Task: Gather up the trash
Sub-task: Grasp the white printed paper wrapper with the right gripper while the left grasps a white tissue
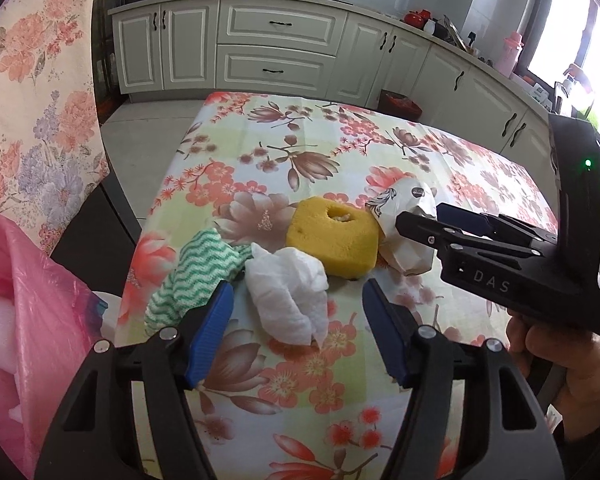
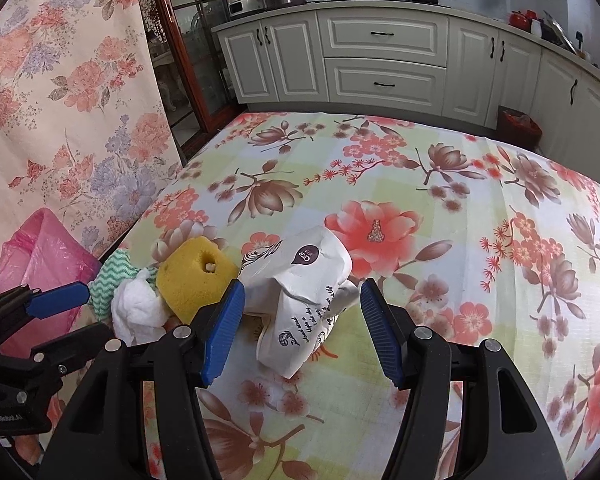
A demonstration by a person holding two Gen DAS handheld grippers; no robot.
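A: How is the left gripper sitting?

B: It is hanging spread wide and grasping nothing, its blue pads standing either side of the crumpled white tissue, which is lying on the flowered counter apart from both pads.

A: And the right gripper?

B: It is gaping too, released, with the crumpled white paper bag lying between its pads. Whether the left-hand pad is touching the paper, I cannot tell.

A: What is lying around those two pieces?

B: A yellow sponge with a hole in its top is resting between tissue and bag, pressing against both. A green-and-white wavy cloth is bunching at the tissue's left side, near the counter's edge.

A: Is anything waiting beyond that edge?

B: A pink plastic bag is standing open off the counter's left side, with something white showing inside. From the left wrist view, the right gripper's black body is reaching in from the right, a hand gripping its handle.
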